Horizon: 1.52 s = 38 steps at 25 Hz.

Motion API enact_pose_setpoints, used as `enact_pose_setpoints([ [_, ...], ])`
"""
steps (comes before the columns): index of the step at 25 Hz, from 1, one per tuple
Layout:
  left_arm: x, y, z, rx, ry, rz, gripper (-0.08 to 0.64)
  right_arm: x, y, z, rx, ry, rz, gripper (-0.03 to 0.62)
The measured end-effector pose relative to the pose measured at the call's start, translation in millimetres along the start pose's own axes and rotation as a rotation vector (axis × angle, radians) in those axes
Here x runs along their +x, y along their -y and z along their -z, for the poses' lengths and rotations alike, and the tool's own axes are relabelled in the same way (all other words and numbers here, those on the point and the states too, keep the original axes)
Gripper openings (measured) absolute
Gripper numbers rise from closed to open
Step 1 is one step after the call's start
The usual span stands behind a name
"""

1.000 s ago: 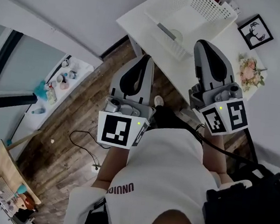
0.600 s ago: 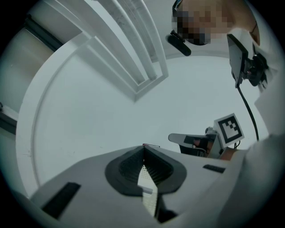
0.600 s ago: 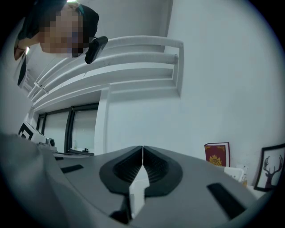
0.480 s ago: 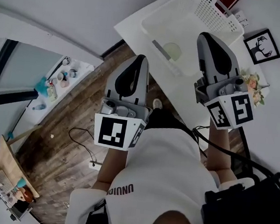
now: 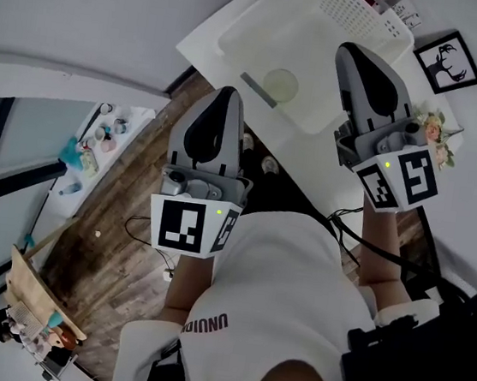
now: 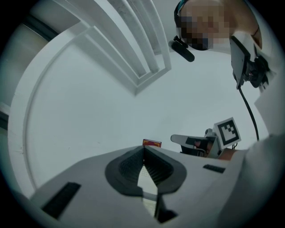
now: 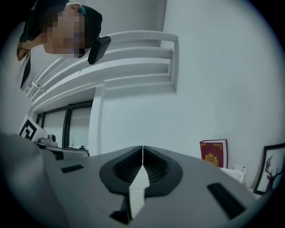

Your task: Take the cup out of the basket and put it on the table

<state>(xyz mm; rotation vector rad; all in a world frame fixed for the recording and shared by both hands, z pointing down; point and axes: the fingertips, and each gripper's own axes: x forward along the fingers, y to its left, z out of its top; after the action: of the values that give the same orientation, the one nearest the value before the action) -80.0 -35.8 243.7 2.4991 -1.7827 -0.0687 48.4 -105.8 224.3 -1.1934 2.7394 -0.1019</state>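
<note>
The left gripper [image 6: 143,148] has its two jaws closed tip to tip, the ribbed dark pads [image 6: 127,168] meeting along a thin seam with nothing caught between them; only a pale sliver of background shows through the gap lower down. The right gripper [image 7: 142,148] is closed in the same way, jaws pressed together and empty. In the head view the left gripper [image 5: 226,91] sits at centre left, its tips pointing toward the upper part of the frame and stopping just short of the near edge of the white table [image 5: 200,49]. The right gripper [image 5: 352,49] stands at upper right, with its tips over the near rim of the white basket [image 5: 363,21]. The cup [image 5: 280,84], pale and seen from above, is inside the basket on its floor, toward the basket's lower-left corner and between the two grippers' tips in the frame; neither gripper touches it. Beyond the basket, at the top edge, a red book [image 7: 214,152] stands against the wall. A framed deer picture [image 5: 449,58] is at the upper right, with a small bunch of flowers [image 5: 431,130] just below it. A wooden floor [image 5: 112,239] fills the lower left, and the person's white shirt [image 5: 285,303] fills the bottom centre.
</note>
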Motion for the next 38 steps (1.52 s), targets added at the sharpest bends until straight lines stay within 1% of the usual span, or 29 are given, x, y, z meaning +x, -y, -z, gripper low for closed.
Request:
enact_pose_setpoints([
  [7, 32, -15, 6, 0.002, -0.025, 0.081, 0.012, 12, 21, 7, -0.024, -0.019, 0.043, 0.02],
  [13, 60, -26, 6, -0.021, -0.023, 0.159, 0.012, 50, 31, 15, -0.083, -0.1, 0.022, 0.02],
  [15, 67, -29, 8, -0.04, -0.023, 0.179, 0.012, 59, 34, 20, -0.077, -0.127, 0.01, 0.02],
  [18, 75, -38, 10, -0.077, -0.023, 0.188, 0.012, 72, 35, 31, -0.025, -0.175, -0.033, 0.021],
  [19, 77, -43, 11, -0.087, -0.022, 0.184, 0.012, 77, 36, 37, -0.023, -0.197, -0.046, 0.02],
  [22, 87, -58, 18, -0.117, -0.019, 0.174, 0.012, 93, 36, 60, -0.055, -0.298, -0.101, 0.021],
  [25, 92, -61, 22, -0.151, -0.015, 0.171, 0.013, 99, 31, 79, -0.079, -0.418, -0.197, 0.021],
  [28, 92, -59, 20, -0.161, -0.01, 0.17, 0.012, 99, 23, 90, -0.126, -0.486, -0.262, 0.025],
  [30, 92, -59, 20, -0.162, -0.007, 0.169, 0.012, 100, 18, 102, -0.117, -0.525, -0.302, 0.042],
  [32, 92, -61, 20, -0.166, -0.005, 0.165, 0.012, 100, 14, 115, -0.089, -0.575, -0.344, 0.082],
  [33, 93, -62, 21, -0.169, -0.005, 0.163, 0.012, 100, 12, 122, -0.091, -0.605, -0.364, 0.089],
  [38, 94, -65, 26, -0.18, -0.013, 0.156, 0.013, 95, 6, 157, -0.177, -0.756, -0.447, 0.129],
])
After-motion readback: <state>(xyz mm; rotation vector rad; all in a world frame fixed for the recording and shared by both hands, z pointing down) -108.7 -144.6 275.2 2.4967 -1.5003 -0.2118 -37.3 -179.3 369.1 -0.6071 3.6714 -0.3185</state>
